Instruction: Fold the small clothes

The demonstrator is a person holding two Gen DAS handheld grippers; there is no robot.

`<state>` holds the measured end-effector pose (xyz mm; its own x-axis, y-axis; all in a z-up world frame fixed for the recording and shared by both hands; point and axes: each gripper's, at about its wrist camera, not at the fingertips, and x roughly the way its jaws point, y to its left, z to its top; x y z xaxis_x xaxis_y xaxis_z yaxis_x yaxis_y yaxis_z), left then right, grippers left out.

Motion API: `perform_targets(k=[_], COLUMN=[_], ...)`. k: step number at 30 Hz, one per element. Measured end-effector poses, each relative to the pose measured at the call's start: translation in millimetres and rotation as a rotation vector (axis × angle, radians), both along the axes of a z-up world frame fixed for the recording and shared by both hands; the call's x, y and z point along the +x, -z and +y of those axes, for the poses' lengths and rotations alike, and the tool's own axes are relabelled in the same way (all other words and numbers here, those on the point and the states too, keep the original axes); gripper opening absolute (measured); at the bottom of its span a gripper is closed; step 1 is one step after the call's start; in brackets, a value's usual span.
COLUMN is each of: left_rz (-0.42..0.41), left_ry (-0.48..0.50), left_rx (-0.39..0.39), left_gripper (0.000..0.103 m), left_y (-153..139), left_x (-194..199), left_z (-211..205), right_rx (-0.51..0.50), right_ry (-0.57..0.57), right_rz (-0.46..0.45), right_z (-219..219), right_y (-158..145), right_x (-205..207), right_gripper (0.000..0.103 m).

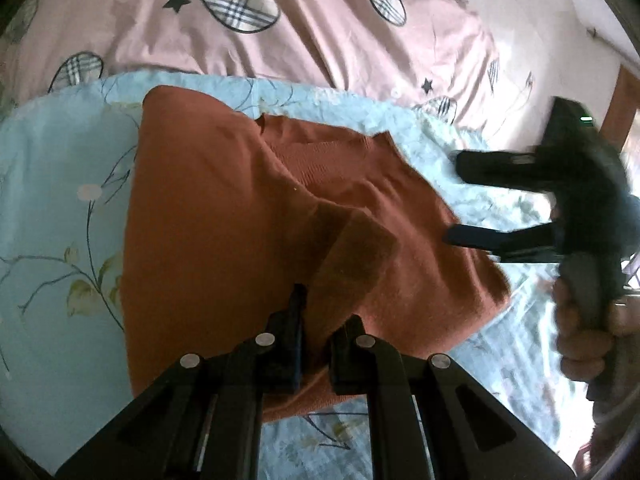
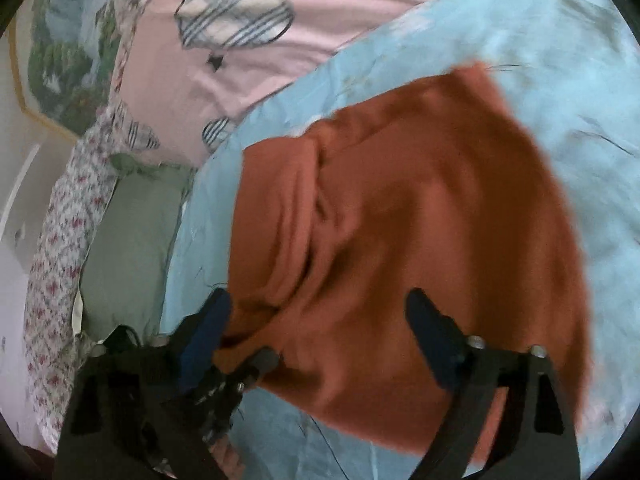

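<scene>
A rust-orange knit sweater [image 1: 248,208] lies partly folded on the light blue floral sheet [image 1: 52,168]. In the left wrist view my left gripper [image 1: 320,332] is shut on a raised fold of the sweater at its near edge, and the cloth stands up between the fingers. My right gripper [image 1: 460,200] hovers at the sweater's right edge, jaws apart, held by a hand [image 1: 580,320]. In the right wrist view the right gripper [image 2: 320,312] stands wide open over the sweater [image 2: 420,200], whose bunched near-left edge lies against the left finger; the pads do not press on it.
A pink duvet [image 1: 320,28] with plaid hearts and black stars lies beyond the blue sheet [image 2: 540,20]. A green pillow [image 2: 128,240] and a floral pillow [image 2: 60,260] lie at the left in the right wrist view, under a framed picture [image 2: 60,60]. A wooden post [image 1: 620,100] stands at the right.
</scene>
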<state>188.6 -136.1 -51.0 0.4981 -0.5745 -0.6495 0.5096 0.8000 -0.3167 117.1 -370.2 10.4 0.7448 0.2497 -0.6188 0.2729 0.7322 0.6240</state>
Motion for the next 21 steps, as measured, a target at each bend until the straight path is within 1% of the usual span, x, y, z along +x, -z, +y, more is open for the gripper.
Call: perform_targets(k=[2, 3, 4, 5, 6, 7, 8, 9, 10, 11, 14, 17, 19, 21], left_rz=[0.000, -0.007, -0.013, -0.018, -0.020, -0.024, -0.026, -0.027, -0.028, -0.029, -0.038, -0.056, -0.075, -0.087], left_ry=[0.000, 0.001, 0.003, 0.009, 0.014, 0.020, 0.024, 0.029, 0.031, 0.032, 0.038, 0.068, 0.114, 0.158], left_rx=[-0.030, -0.042, -0.050, -0.059, -0.065, -0.067, -0.067, -0.065, -0.062, -0.058, -0.048, -0.074, -0.106, -0.124], left_gripper=[0.008, 0.008, 0.008, 0.008, 0.008, 0.008, 0.008, 0.008, 0.008, 0.008, 0.008, 0.008, 0.008, 0.008], left_y=[-5.4, -8.2, -10.8, -13.1, -14.1, -14.8, -15.1, -14.7, -15.0, -15.1, -19.8, -33.4, -46.5, -54.3], left_x=[0.7, 0.5, 0.1, -0.4, -0.8, -1.1, -1.4, -1.6, -2.0, -2.3, -3.8, -8.6, -15.8, -22.3], left_z=[7.8, 12.0, 13.9, 15.5, 16.9, 18.2, 18.5, 18.5, 17.4, 16.8, 14.9, 7.2, -4.6, -19.7], right_rx=[0.004, 0.006, 0.016, 0.036, 0.074, 0.085, 0.083, 0.082, 0.089, 0.095, 0.044, 0.004, -0.043, -0.093], right_ry=[-0.055, -0.077, -0.097, -0.115, -0.122, -0.125, -0.134, -0.141, -0.144, -0.147, -0.142, -0.093, -0.047, -0.003], right_rz=[0.047, 0.069, 0.073, 0.075, 0.077, 0.077, 0.078, 0.078, 0.071, 0.053, -0.024, -0.093, -0.111, -0.111], right_z=[4.1, 5.9, 7.0, 7.1, 4.7, 3.9, 3.9, 3.3, 3.1, 2.1, 0.0, -14.1, -28.0, -42.5], right_y=[7.8, 13.2, 17.3, 21.7, 27.5, 29.8, 31.7, 33.2, 32.7, 29.3, 2.8, -26.6, -41.5, -49.0], right_x=[32.2, 50.3, 61.5, 72.2, 86.0, 93.5, 101.7, 109.1, 112.2, 111.5, 92.0, 52.6, 27.4, 4.6], right_gripper=[0.081, 0.075, 0.070, 0.062, 0.057, 0.054, 0.047, 0.034, 0.026, 0.021, 0.019, 0.018, 0.018, 0.018])
